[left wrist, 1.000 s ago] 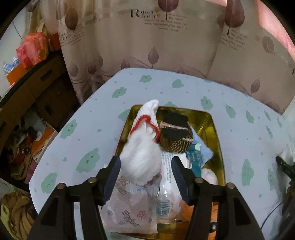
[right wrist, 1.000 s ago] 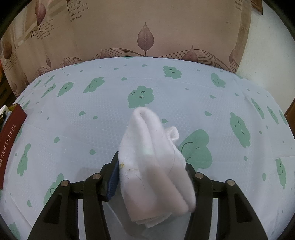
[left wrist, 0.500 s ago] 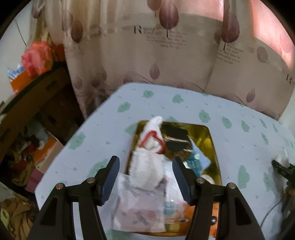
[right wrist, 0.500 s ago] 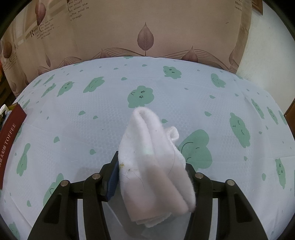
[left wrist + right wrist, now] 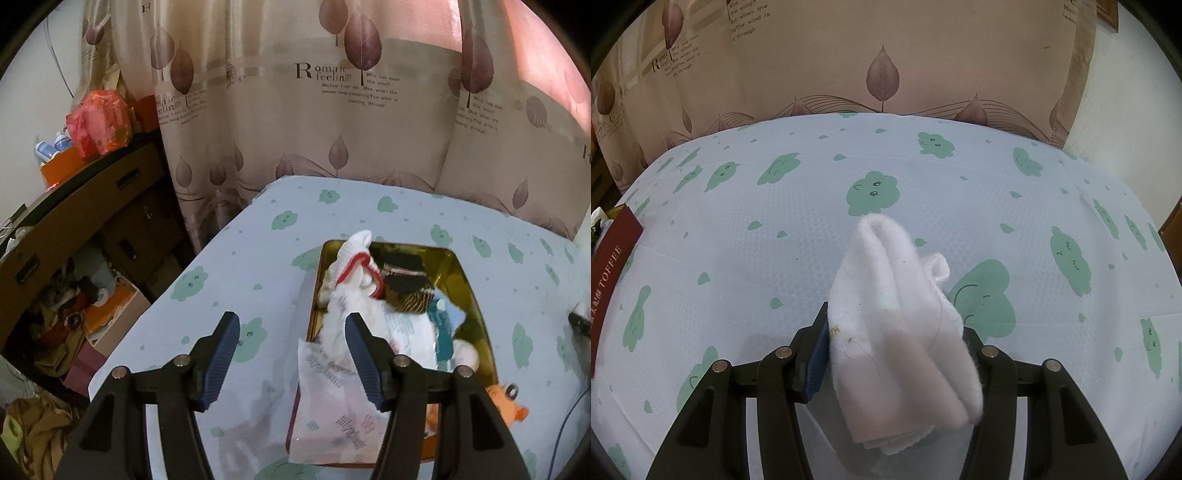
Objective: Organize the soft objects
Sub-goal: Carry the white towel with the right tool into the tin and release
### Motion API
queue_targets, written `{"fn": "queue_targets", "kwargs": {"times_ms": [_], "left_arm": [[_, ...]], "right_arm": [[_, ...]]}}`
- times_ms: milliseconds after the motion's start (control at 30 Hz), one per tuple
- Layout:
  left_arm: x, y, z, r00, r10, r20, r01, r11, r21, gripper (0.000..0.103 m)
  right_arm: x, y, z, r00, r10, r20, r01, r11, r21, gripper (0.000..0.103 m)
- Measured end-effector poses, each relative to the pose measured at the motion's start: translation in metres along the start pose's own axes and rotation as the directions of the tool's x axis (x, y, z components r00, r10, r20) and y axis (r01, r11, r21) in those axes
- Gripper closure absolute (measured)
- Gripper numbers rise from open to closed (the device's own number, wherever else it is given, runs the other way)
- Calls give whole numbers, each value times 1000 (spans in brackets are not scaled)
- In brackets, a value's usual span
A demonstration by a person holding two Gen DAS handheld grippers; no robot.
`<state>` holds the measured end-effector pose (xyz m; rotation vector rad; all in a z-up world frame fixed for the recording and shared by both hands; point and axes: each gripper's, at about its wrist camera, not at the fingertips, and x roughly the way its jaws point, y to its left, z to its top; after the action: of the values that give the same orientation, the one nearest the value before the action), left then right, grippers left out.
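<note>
Bare tablecloth (image 5: 229, 288) lies left of the crowded gold tin (image 5: 469, 284) (soft things piled inside).

White cloth (image 5: 894, 314), green-clouded tablecloth (image 5: 775, 229)

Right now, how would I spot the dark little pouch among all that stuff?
Find the gold tin tray on the cloud-print tablecloth. At its far end, right of the red-trimmed white sock, sits the pouch: the only dark item, black above, brown weave below.
</note>
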<state>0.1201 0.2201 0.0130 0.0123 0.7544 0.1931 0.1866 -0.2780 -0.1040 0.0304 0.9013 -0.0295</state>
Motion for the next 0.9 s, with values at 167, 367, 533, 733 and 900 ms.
{"fn": "queue_targets", "kwargs": {"times_ms": [167,367,533,733,900], "left_arm": [[1,7,-13,999,24,32,-25,999,25,42],[7,19,-19,1000,-6,13,7,1000,-22,42],[3,29,-17,999,10,35,-8,998,-63,42],[4,35,-16,1000,-2,26,4,995,-100,42],[5,36,-16,1000,8,21,-5,994,-109,42]], "right_arm": [[-1,-1,1,1000,-4,1,4,1000,-7,56],[-4,7,3,1000,-28,7,28,997,-65,70],[-5,6,4,1000,-25,6,25,999,-46,73],[-18,15,6,1000,-20,19,20,999,-32,73],[-31,31,15,1000,-4,31,6,999,-51,73]]}}
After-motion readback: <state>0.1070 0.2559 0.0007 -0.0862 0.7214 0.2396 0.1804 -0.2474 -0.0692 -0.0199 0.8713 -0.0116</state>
